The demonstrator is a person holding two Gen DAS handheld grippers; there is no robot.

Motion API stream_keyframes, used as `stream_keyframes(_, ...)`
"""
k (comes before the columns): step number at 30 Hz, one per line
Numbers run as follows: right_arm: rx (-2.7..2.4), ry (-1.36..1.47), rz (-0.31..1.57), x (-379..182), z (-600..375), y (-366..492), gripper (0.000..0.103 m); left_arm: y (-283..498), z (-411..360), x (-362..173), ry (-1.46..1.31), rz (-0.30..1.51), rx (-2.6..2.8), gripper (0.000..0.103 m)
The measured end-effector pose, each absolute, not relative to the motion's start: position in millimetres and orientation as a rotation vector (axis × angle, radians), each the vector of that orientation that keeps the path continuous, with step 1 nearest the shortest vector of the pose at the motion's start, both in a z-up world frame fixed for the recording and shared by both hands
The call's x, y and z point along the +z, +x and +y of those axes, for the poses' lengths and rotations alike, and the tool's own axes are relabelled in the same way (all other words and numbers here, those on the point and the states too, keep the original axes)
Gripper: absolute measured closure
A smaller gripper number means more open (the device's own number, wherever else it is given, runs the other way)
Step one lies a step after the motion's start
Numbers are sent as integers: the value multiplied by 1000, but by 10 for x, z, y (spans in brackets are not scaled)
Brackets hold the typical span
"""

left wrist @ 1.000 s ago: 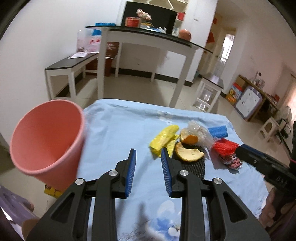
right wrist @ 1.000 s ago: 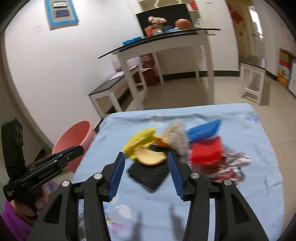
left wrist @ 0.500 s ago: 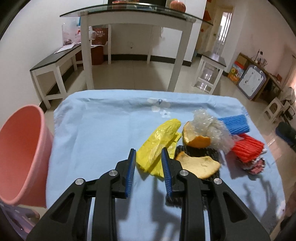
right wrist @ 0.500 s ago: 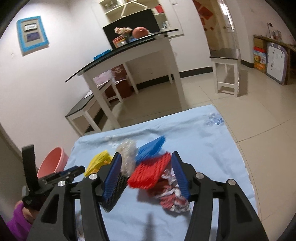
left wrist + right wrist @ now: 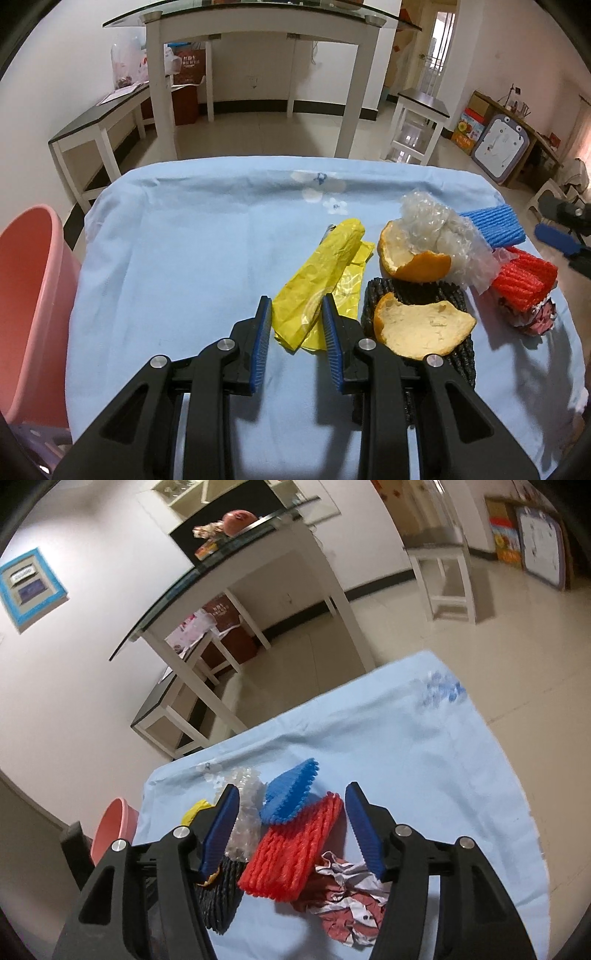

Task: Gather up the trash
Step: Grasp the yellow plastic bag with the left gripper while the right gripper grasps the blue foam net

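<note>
Trash: yellow bag (image 5: 325, 277) between open left hand-held gripper (image 5: 295, 325) fingers; right hand-held gripper (image 5: 291, 827) open over red netting (image 5: 295, 853).

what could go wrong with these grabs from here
1. The left claw straddles only the near end of the limp yellow bag; it may slip out or drag when lifted.
2. The right claw spans the red net, which overlaps the blue net and crumpled wrapper, so closing may snag extras.
</note>
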State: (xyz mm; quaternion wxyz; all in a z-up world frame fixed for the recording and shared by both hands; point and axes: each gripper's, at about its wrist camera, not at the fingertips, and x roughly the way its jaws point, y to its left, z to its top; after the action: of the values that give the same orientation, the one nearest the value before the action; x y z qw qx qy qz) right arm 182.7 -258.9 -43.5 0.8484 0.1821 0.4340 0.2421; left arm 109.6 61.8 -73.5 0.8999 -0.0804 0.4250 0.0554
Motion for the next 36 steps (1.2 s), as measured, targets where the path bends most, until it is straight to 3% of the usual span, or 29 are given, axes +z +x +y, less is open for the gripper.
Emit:
stream_keyframes(10,514,464,972,-585,-2592,2055,44,1018,561,-670,-168,845,126,96)
stream_keyframes(15,531,441,993,-608,-2460,2132,45,879,600,-528,-198,813,141,96)
stream_keyframes(18,526,421,1019,-659,-2395,2173,59,779,613,-454,-207,798,144,96)
stream_keyframes(20,530,414,1034,-684,-2356,2170,86,702,609,-424,-214,789,148,96)
stream_keyframes(21,532,410,1035,-688,-2349,2159,95,667,602,-414,-218,785,151,96)
stream_keyframes(36,581,367,789,9,-2504,1569,96,219,614,-92,-248,694,142,96)
